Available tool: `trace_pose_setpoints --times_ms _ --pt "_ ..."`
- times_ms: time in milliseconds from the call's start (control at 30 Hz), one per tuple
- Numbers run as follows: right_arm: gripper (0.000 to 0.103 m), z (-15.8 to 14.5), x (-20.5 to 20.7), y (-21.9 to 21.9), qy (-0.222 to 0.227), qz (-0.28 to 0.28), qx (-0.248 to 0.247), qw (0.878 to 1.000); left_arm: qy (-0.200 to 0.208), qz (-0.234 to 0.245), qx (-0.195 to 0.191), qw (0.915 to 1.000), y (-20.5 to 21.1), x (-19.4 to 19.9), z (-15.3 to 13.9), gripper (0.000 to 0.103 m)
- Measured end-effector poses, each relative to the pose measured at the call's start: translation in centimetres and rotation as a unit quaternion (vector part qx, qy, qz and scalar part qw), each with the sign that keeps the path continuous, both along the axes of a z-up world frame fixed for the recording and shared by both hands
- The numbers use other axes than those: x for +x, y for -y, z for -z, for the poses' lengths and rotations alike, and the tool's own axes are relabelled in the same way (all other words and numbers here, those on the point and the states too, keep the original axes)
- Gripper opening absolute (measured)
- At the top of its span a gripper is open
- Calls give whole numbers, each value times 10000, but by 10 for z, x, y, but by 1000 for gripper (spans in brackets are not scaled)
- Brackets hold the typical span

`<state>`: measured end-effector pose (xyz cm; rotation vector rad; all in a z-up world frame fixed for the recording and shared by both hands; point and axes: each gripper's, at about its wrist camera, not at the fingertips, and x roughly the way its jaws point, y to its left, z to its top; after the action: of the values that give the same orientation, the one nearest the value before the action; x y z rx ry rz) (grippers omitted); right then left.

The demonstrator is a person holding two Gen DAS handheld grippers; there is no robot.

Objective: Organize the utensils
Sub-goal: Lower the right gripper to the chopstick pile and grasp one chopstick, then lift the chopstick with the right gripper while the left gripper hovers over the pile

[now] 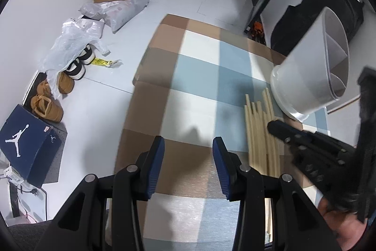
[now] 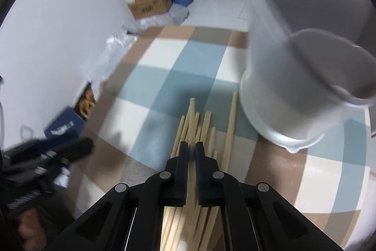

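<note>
Chopsticks [image 2: 192, 133] lay in a loose bundle at lower centre of the right wrist view, on the checked counter [image 2: 152, 79], beside a white divided holder [image 2: 293, 95]. Right gripper [image 2: 192, 147] was nearly closed around one stick. Left gripper [image 1: 188, 152] hung wide open, empty. Sticks looked light, stiff and smooth, best pinched mid-length.

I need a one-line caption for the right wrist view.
Right gripper closing on wooden chopsticks beside a white divided holder.
</note>
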<state>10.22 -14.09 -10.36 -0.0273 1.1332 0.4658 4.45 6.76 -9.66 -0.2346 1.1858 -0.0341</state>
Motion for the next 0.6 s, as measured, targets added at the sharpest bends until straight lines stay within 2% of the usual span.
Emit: trace_pose_setpoints --times_ms 200,367,533,600 --pt "5 -31 -14 37 269 243 723 9967 -165 578 150 9981 34 -2 8 37" --pt "5 -49 -27 67 375 441 1296 9899 -344 857 341 9951 51 -3 14 37" --pt "4 -61 -35 82 555 424 1565 9852 -545 828 715 9925 51 -4 24 37" --pt "4 -64 -37 86 645 404 1642 9835 -458 830 835 9920 51 -5 22 36"
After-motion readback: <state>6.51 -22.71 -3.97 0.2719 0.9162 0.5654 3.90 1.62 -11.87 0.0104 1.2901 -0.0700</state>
